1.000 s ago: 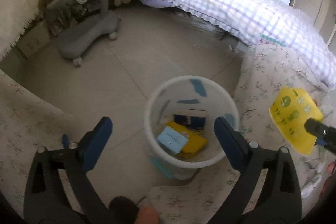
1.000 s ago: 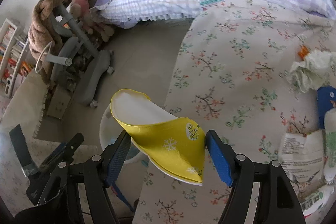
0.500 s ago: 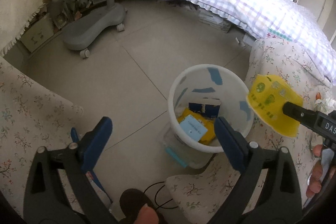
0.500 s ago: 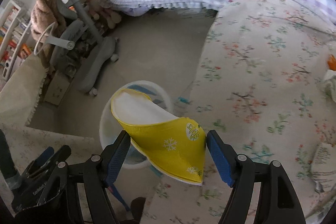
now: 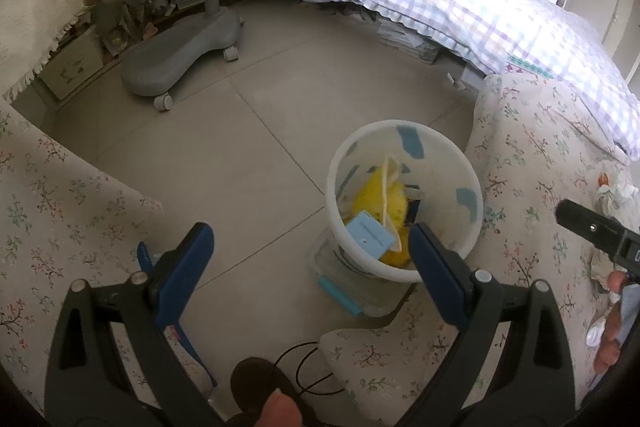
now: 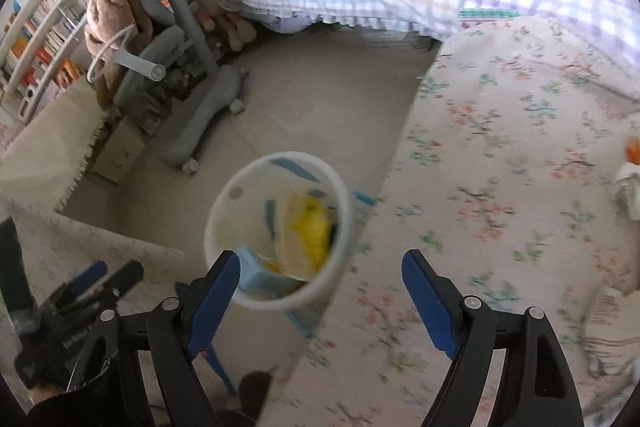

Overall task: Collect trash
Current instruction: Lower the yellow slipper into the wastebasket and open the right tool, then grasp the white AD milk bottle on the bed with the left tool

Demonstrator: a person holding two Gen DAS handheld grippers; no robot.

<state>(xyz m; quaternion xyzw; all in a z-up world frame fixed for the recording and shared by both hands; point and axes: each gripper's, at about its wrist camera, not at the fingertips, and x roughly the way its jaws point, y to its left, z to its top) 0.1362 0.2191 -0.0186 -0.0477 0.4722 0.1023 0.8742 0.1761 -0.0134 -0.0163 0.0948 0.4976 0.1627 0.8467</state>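
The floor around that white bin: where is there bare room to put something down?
Bare tile lies between the white bin, the grey chair base and the bed. The flowered cloth beside the bin is mostly bare too. It is crowded inside the bin and near the crumpled paper at the cloth's far right.

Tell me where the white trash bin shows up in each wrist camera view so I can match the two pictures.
Left wrist view: the white trash bin stands right of centre on the floor, just beyond the left gripper's right finger.
Right wrist view: the bin sits at lower centre, above the right gripper's left finger.
Shared landmark: the grey chair base, upper left of the bin.
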